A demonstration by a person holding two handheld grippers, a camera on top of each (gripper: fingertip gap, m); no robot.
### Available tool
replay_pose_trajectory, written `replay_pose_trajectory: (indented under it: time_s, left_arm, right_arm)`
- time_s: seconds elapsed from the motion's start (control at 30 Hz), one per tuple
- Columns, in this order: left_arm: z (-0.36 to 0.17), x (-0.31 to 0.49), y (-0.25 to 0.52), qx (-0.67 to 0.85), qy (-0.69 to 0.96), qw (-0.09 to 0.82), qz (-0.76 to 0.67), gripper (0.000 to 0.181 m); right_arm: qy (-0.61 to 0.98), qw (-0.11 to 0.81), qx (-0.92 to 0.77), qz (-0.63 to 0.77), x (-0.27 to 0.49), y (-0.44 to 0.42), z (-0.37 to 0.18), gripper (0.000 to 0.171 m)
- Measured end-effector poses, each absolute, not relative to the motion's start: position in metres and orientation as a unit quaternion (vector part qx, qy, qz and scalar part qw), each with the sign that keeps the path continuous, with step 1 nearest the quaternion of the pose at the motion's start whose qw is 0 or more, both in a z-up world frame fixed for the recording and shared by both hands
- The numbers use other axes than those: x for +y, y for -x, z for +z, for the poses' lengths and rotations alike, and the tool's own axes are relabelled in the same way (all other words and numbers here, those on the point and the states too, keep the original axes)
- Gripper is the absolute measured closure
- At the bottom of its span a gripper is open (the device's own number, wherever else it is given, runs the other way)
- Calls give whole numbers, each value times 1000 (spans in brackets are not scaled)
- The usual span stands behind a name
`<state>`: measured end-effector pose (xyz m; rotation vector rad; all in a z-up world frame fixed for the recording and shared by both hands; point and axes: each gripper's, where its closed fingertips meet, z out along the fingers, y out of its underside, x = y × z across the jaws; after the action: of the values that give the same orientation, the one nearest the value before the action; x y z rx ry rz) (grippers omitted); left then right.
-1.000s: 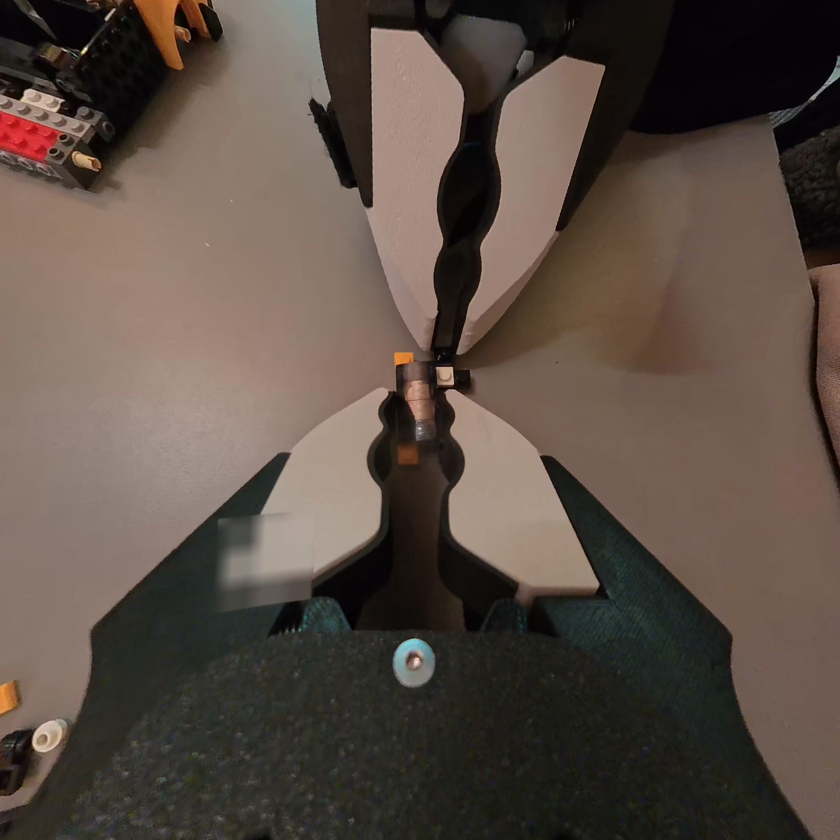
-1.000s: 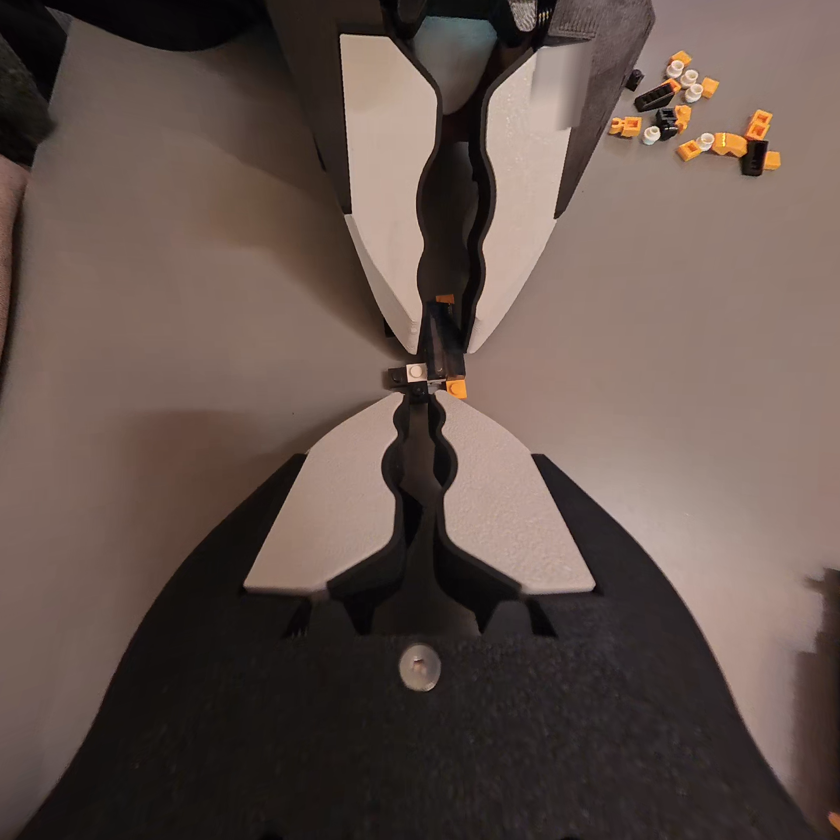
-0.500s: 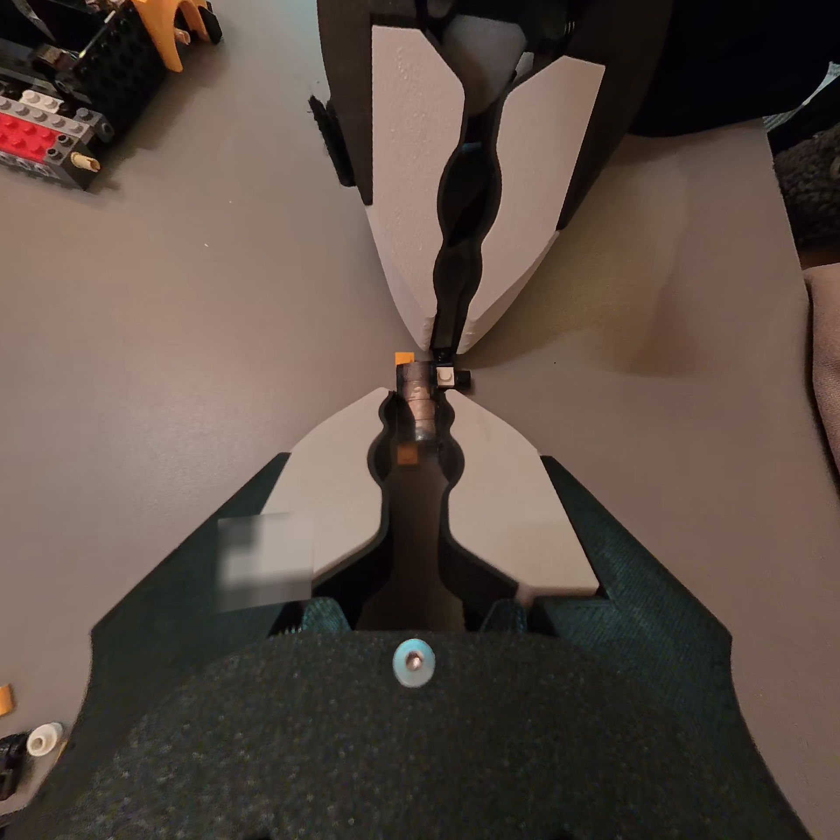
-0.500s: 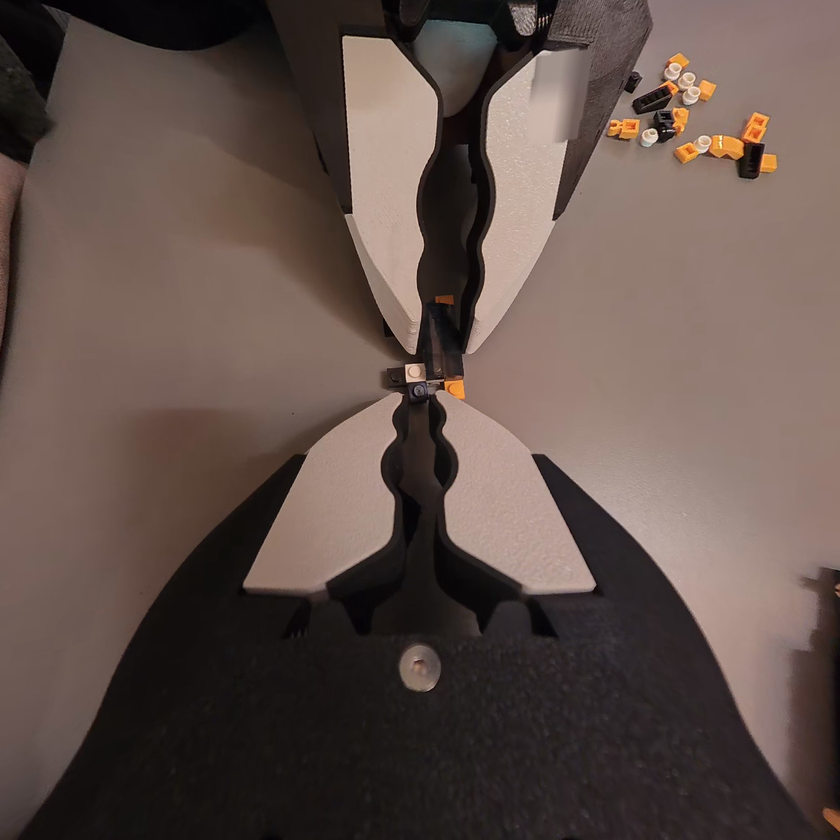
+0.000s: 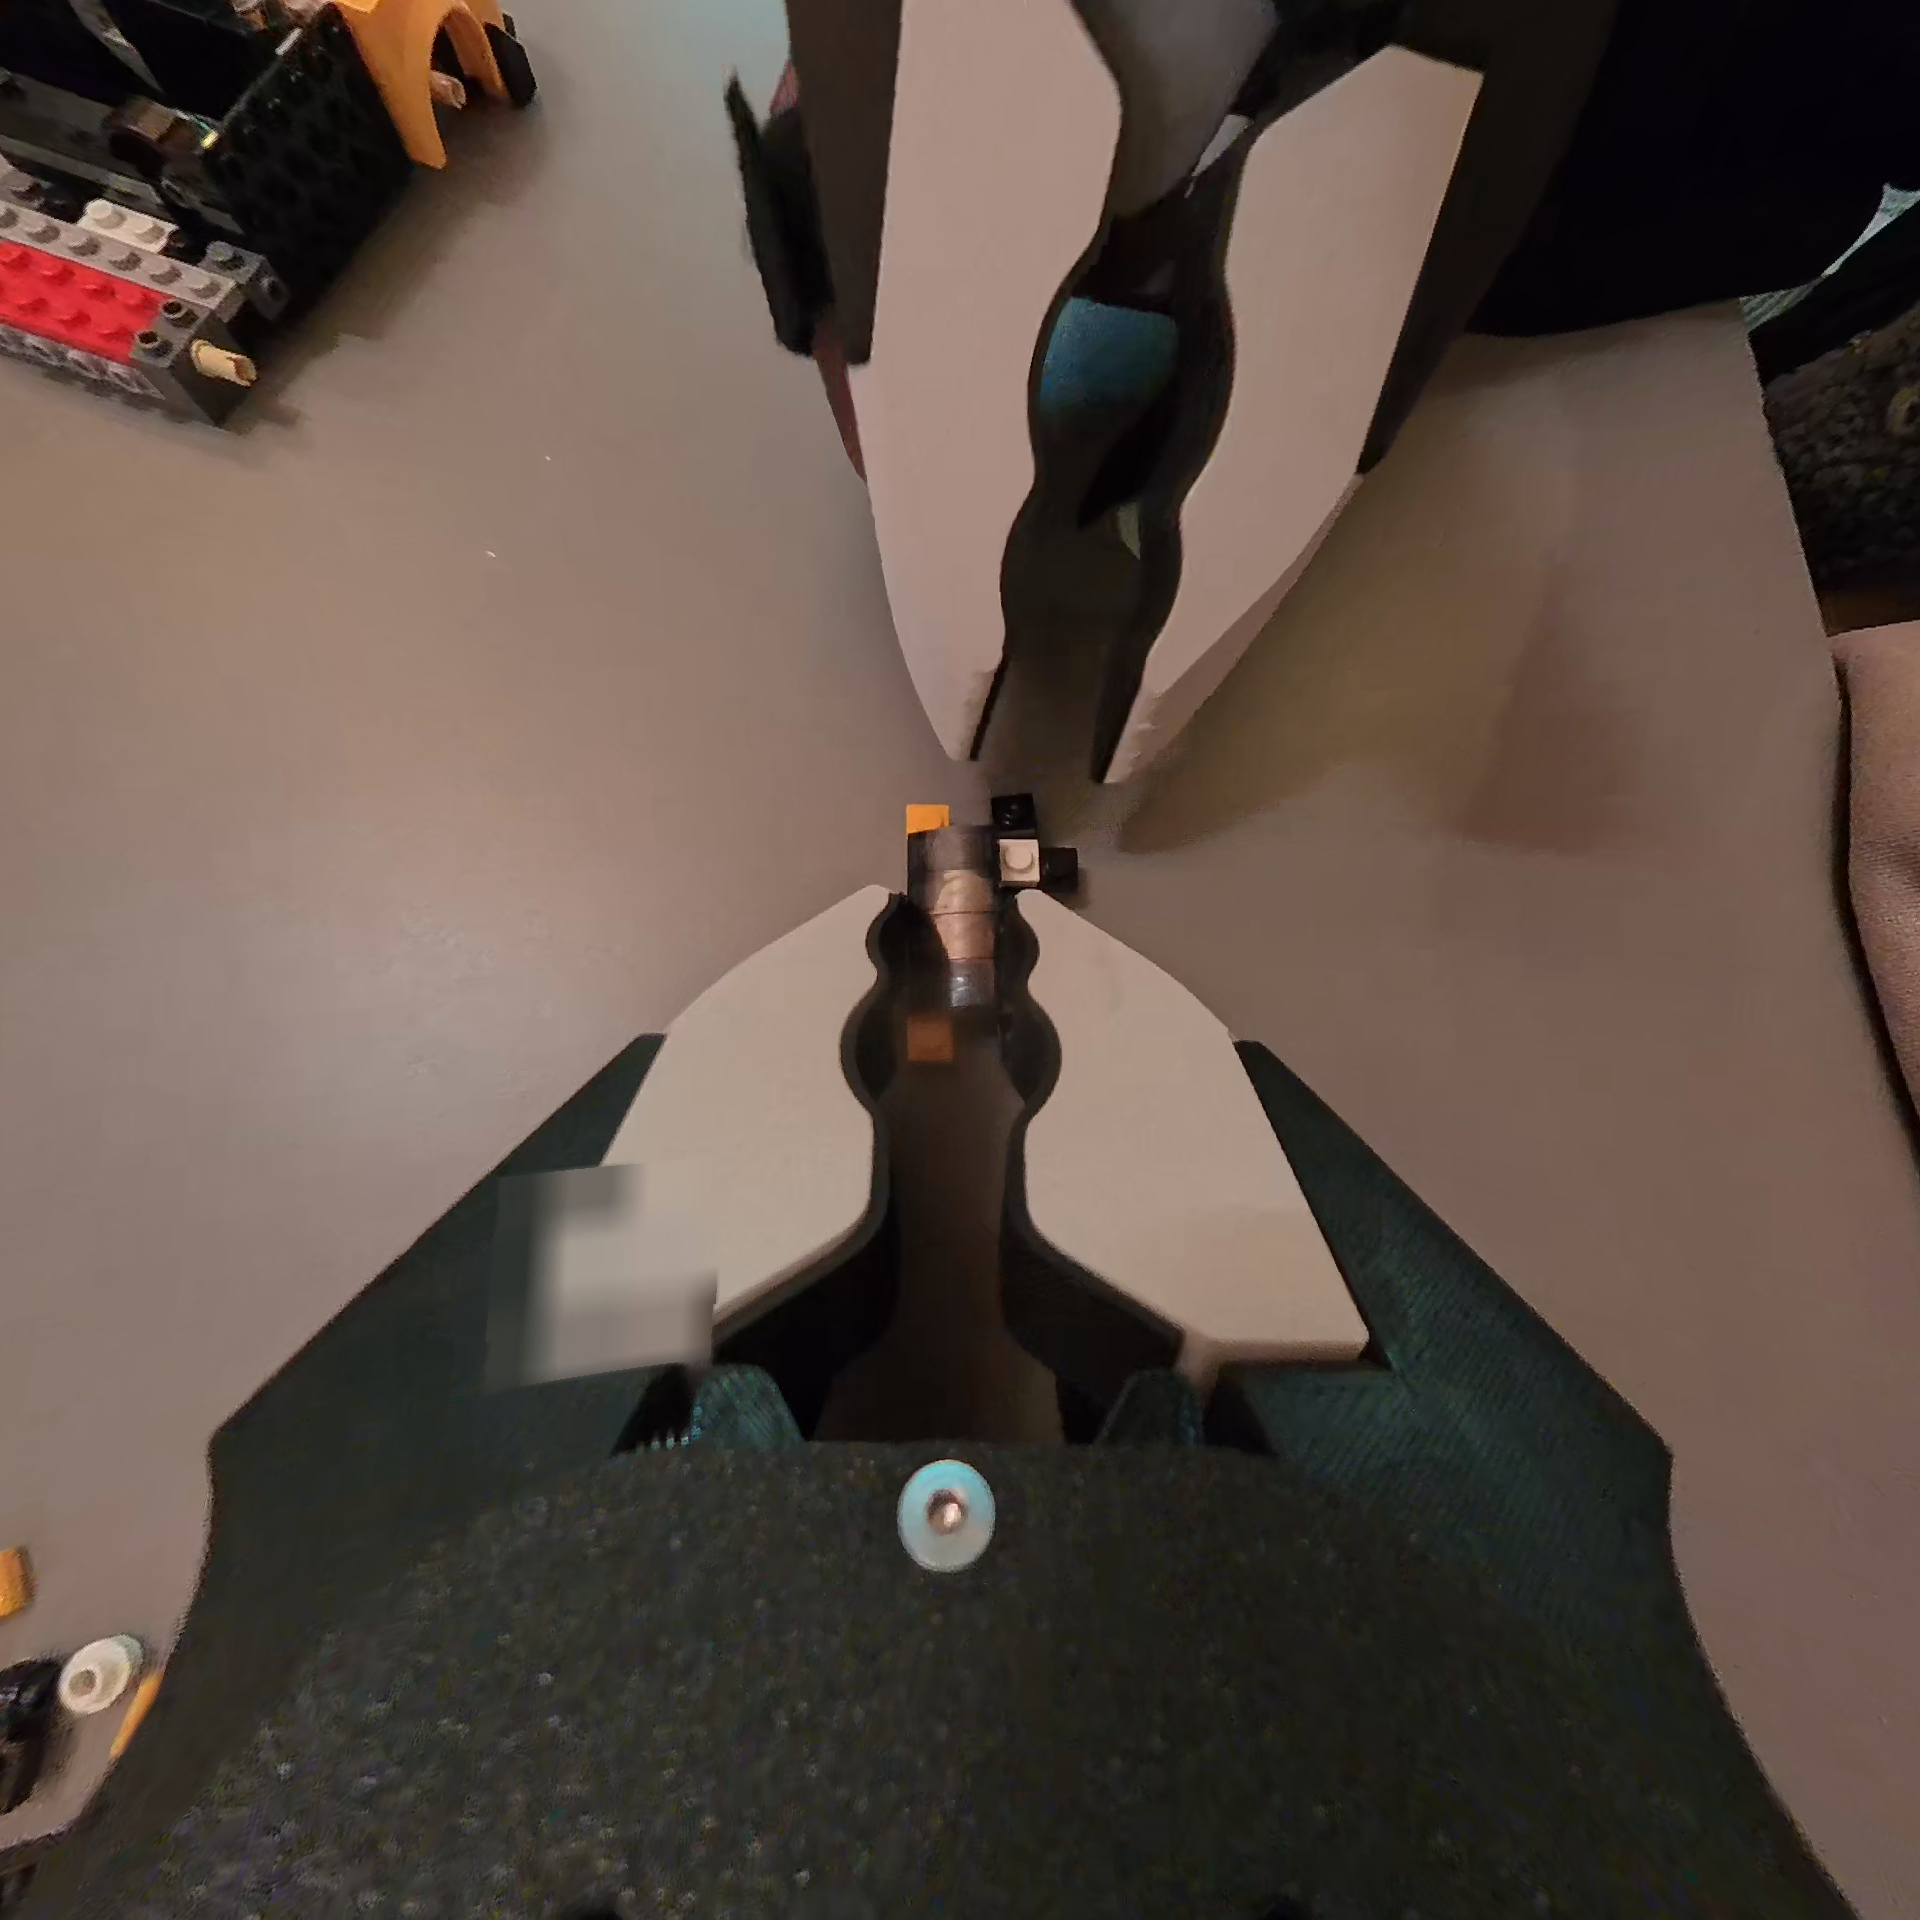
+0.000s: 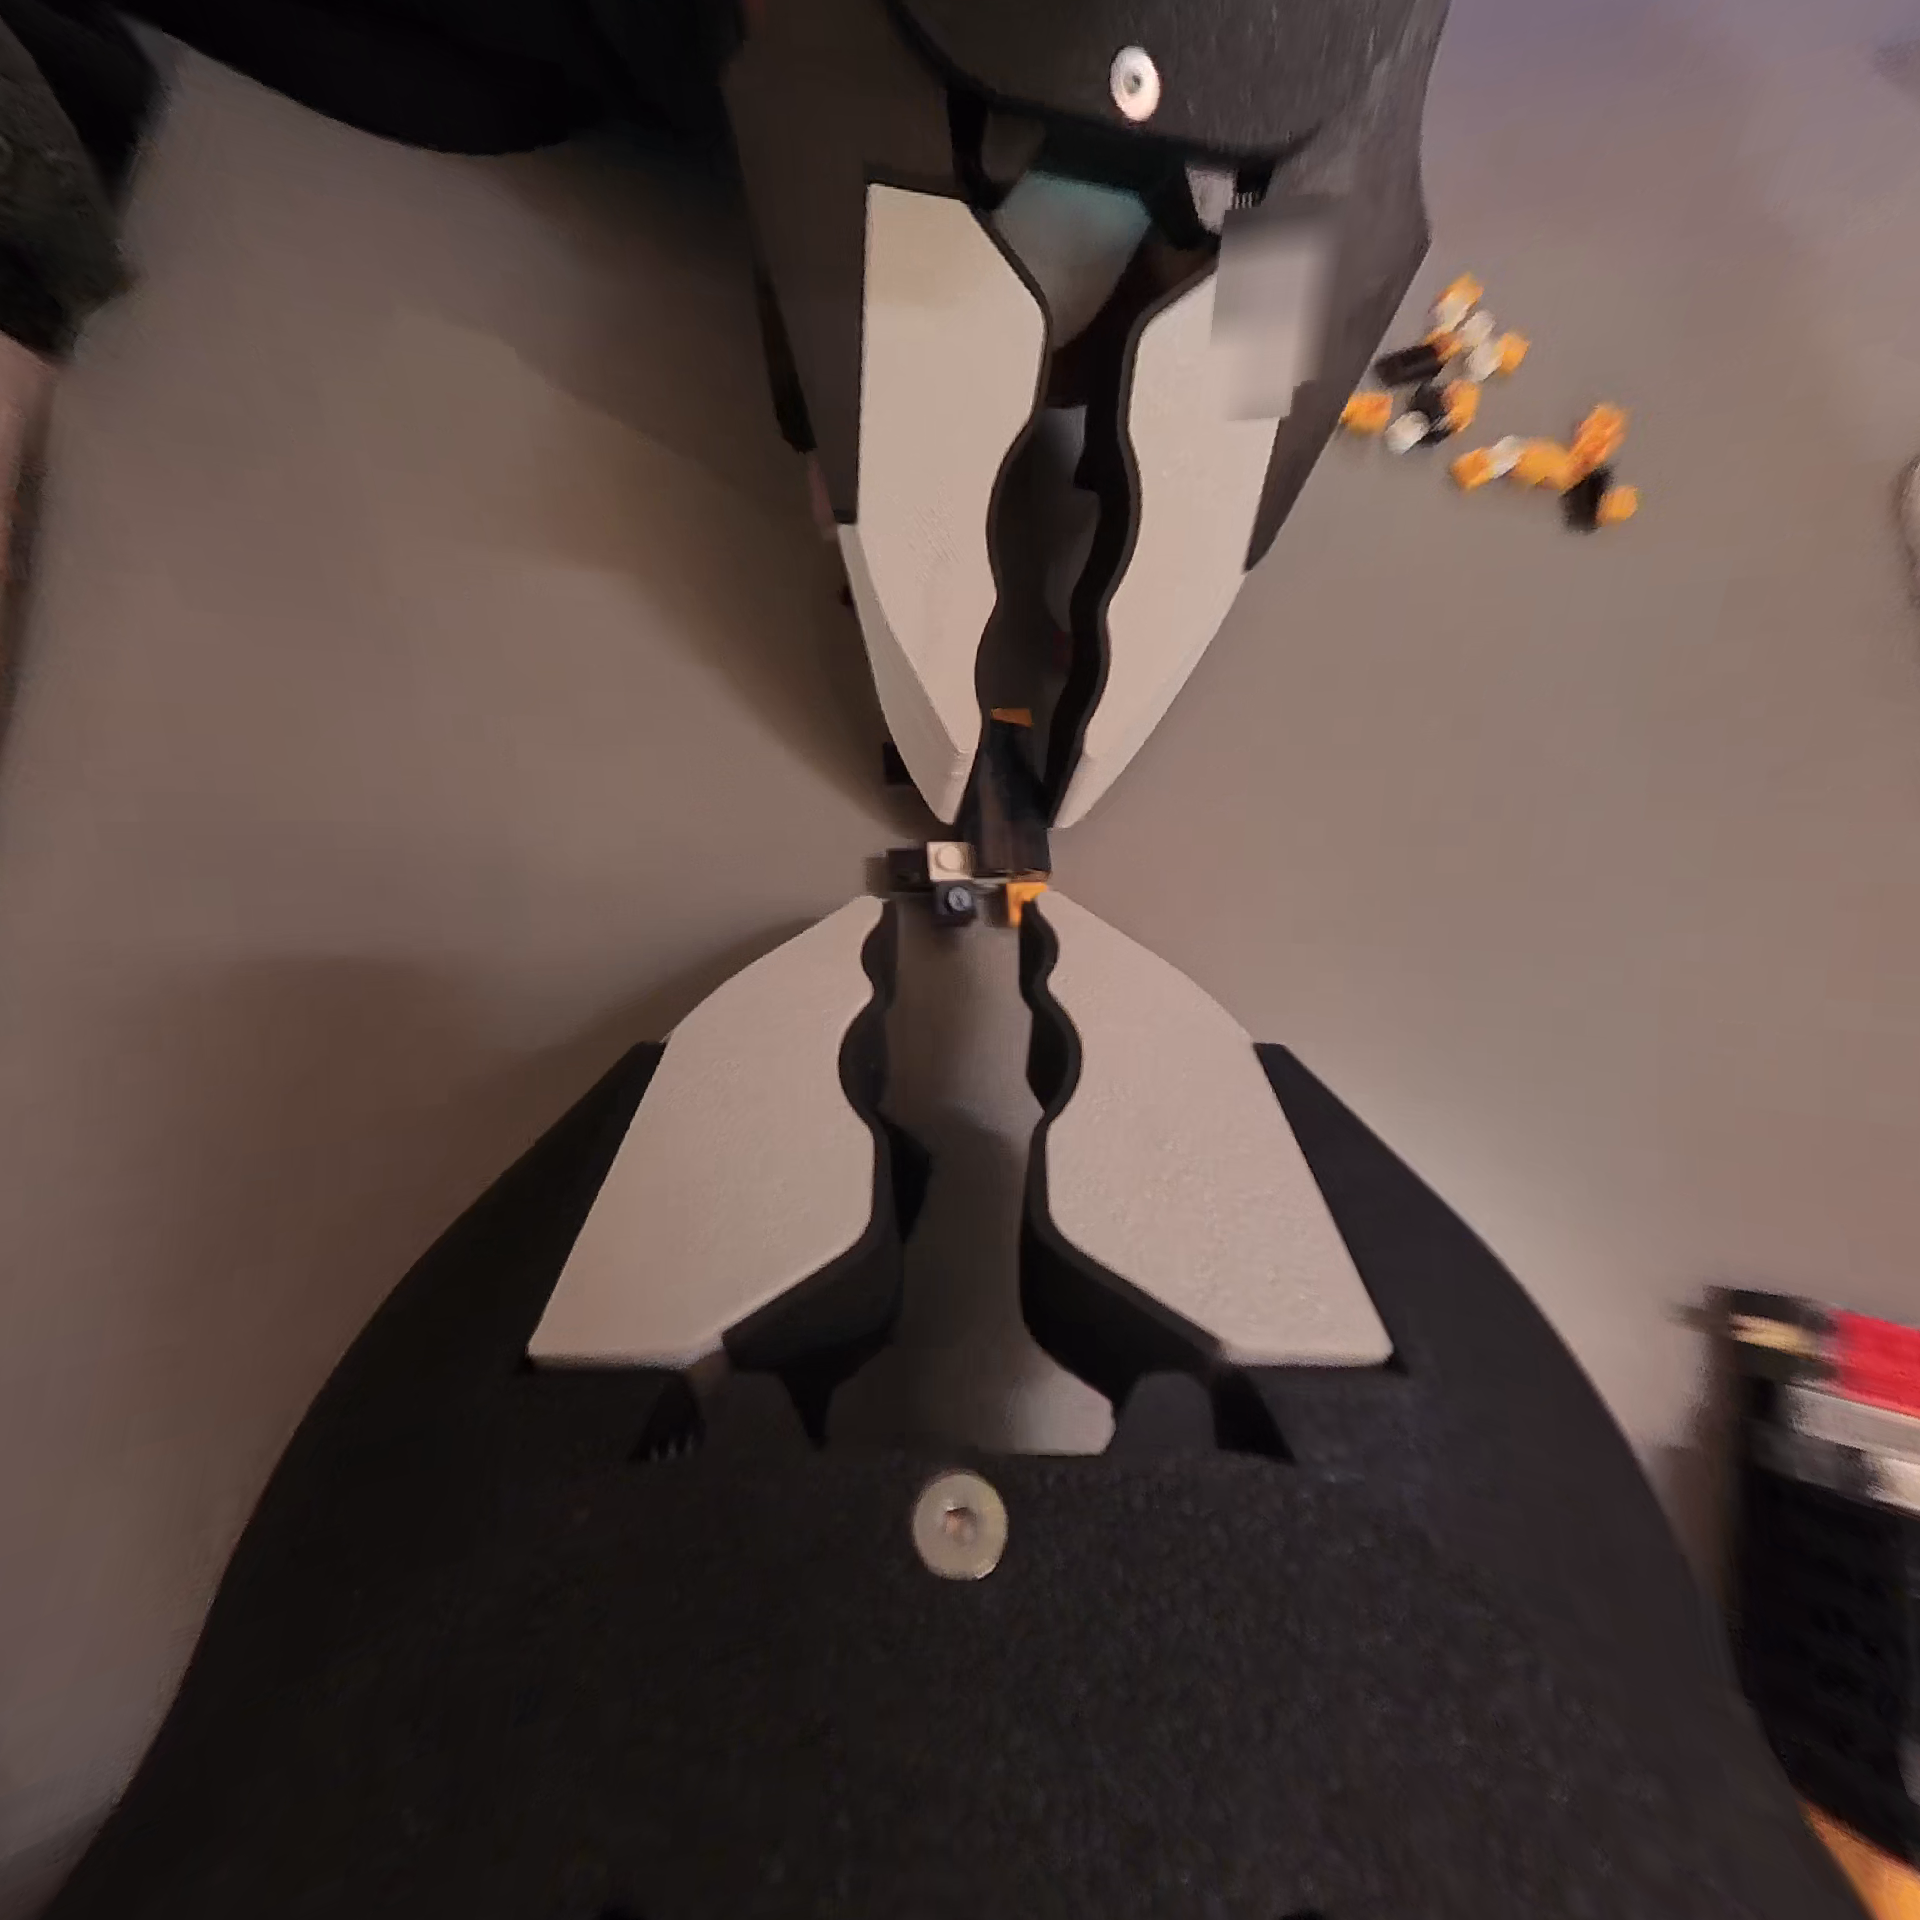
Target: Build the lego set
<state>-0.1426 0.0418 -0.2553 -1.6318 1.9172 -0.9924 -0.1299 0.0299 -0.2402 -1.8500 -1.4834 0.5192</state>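
Grey table (image 5: 416, 831). Left gripper (image 5: 954, 896) clamps small lego assembly (image 5: 961, 914); right gripper (image 6: 951, 914) jaws apart, just beside it. No legible writing.

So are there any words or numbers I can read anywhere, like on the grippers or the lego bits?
None can be read: no word, number or sign shows on the left gripper, the right gripper or the small lego assembly.
Loose lego pieces: too blurred to tell.
Partly built model: too small to tell.
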Motion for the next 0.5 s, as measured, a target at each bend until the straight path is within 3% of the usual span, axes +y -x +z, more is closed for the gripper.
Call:
replay_pose_trajectory:
  time_s: [0.27, 0.5]
  left_arm:
    - [-241, 55, 150, 669, 609, 213, -368, 165]
    - [-233, 55, 153, 670, 610, 214, -366, 165]
  right_arm:
    - [589, 469, -658, -12, 41, 137, -225, 148]
    - [544, 486, -678, -93, 47, 141, -229, 150]
